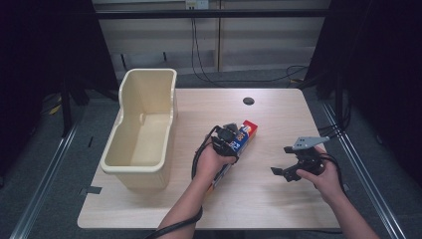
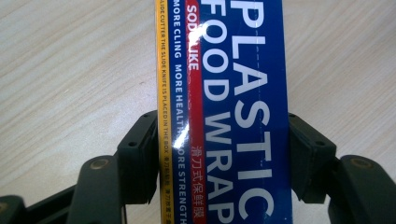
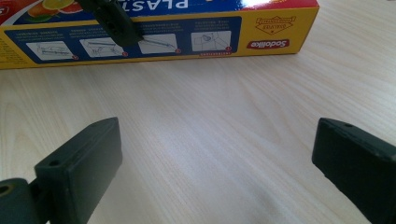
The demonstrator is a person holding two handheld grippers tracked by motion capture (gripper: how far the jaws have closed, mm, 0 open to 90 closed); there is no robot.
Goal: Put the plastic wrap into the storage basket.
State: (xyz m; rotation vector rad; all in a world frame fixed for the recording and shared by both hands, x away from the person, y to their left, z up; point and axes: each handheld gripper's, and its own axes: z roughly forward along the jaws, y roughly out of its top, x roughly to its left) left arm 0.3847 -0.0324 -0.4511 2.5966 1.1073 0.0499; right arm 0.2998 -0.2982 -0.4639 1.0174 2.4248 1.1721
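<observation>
A long box of plastic food wrap (image 1: 247, 130), blue with yellow and red edges, lies on the wooden table (image 1: 268, 199) near its middle. My left gripper (image 1: 230, 138) is over it, and in the left gripper view the two jaws press against both long sides of the box (image 2: 233, 93). My right gripper (image 1: 281, 160) hovers low over bare table to the right of the box, jaws wide apart with nothing between them (image 3: 215, 158). The right gripper view faces the box's yellow side (image 3: 187, 37), with one left-gripper finger (image 3: 114, 21) against it.
A tall cream plastic bin (image 1: 149, 89) stands on the left side of the table, reaching its left edge. A dark round hole (image 1: 248, 101) sits in the tabletop toward the far edge. Cables trail on the floor behind.
</observation>
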